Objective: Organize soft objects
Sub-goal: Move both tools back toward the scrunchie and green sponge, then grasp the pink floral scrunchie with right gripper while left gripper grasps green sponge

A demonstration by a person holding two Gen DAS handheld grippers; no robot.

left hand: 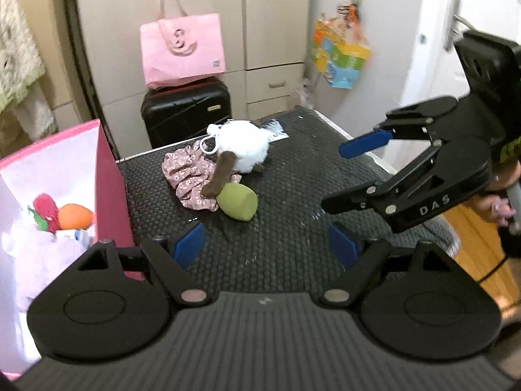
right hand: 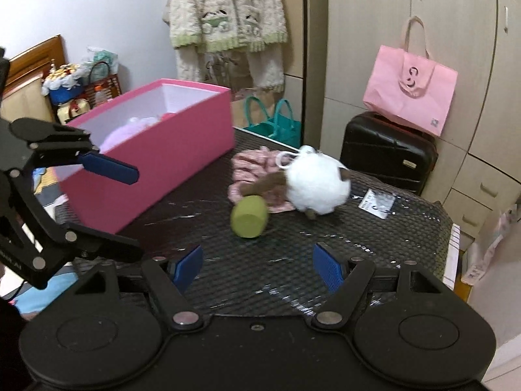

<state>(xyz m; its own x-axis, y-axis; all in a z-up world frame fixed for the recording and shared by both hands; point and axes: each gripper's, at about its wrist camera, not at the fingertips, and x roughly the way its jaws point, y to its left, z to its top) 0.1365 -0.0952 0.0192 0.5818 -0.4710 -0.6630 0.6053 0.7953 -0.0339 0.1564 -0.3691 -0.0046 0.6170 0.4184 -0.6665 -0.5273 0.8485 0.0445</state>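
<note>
On the black textured table top (left hand: 293,228) lie a white fluffy plush (left hand: 244,150) with a key ring, a pink floral scrunchie (left hand: 185,176) and a green soft mallet with a brown handle (left hand: 237,200), all touching. In the right wrist view the white plush (right hand: 317,182), scrunchie (right hand: 250,166) and mallet (right hand: 249,216) sit just ahead. My left gripper (left hand: 265,246) is open, short of the mallet, nothing between its blue pads. My right gripper (right hand: 259,267) is open too and empty. Each shows in the other's view: right gripper (left hand: 335,177), left gripper (right hand: 133,211).
A pink box (right hand: 169,150) stands on the table's left side, holding an orange toy (left hand: 75,216), a red one and a lavender plush. A small printed card (right hand: 377,203) lies behind the white plush. A black suitcase (left hand: 185,114) with a pink tote bag (left hand: 182,49) stands beyond the far edge.
</note>
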